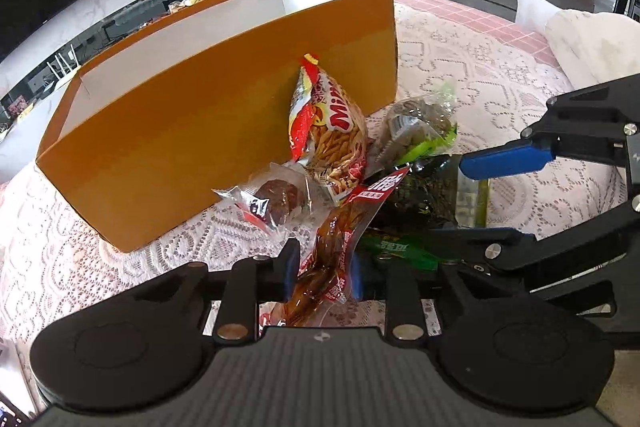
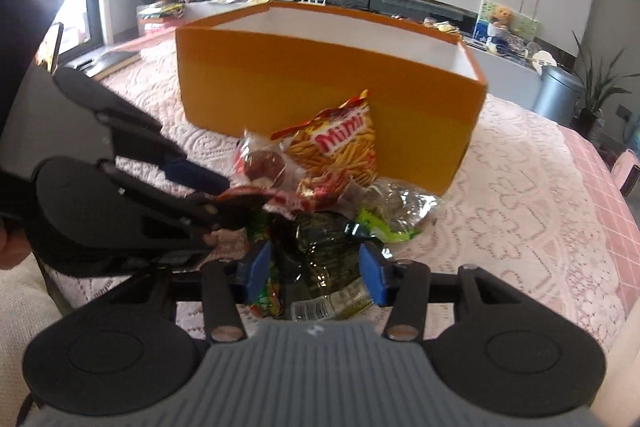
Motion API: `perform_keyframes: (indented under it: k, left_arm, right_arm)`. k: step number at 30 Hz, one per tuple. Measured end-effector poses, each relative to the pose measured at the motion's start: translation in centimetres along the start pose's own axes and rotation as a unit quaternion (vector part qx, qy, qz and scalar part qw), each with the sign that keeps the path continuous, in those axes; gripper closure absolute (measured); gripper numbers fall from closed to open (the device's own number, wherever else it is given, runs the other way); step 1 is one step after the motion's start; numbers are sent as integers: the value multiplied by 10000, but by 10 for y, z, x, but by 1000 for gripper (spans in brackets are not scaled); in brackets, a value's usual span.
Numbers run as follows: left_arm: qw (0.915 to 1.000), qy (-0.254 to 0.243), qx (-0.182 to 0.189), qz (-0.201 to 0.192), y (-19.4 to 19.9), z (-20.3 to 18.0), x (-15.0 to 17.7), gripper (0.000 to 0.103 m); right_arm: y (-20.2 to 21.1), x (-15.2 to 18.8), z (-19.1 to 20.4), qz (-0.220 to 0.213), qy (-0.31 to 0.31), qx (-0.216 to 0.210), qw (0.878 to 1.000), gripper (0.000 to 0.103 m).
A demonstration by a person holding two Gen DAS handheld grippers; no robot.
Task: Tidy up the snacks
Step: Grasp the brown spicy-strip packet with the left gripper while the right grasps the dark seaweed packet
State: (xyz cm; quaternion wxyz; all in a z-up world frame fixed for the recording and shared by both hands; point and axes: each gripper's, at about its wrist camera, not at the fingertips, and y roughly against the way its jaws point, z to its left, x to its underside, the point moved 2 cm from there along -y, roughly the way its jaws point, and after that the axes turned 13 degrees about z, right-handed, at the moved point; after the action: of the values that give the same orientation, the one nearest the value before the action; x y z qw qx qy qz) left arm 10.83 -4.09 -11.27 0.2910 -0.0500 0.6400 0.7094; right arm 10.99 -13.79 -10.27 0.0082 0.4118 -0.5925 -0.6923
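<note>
Red-brown packet [image 1: 336, 227], left tongs' [image 1: 322, 277] grip; green packet [image 2: 320, 251], right tongs' [image 2: 316, 277] grip; barcode [image 2: 314, 307] right-view only.

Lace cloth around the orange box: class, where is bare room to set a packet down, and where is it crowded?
Free: lace cloth right of the orange box, and cloth left of it. The box's visible white inner walls are bare. Crowded: the snack pile against the box's front, where both tools work.
</note>
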Motion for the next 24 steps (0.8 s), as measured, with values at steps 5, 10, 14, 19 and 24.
perform_keyframes:
  k: [5,10,14,19,24]
  left_arm:
    - [9998,104,127,-124,4,2,0,86]
    - [9983,472,211,-281,17,15,0,87]
    - [9949,885,403,-253,27,32,-1,87]
    - [9894,1284,665,-142,38,47,-4,86]
    - [9804,1791,819,70,33,62,-2,86]
  right_arm:
    - [-7,-2,-4,93,-192,-65,9998,54]
    - [-8,-2,2,83,-38,-98,9999,49]
    - [-13,-4,5,96,28,22,9999,49]
    - [-18,-10,6,59,68,111,9999,49]
    - [-22,-15,8,16,179,226,9996,53]
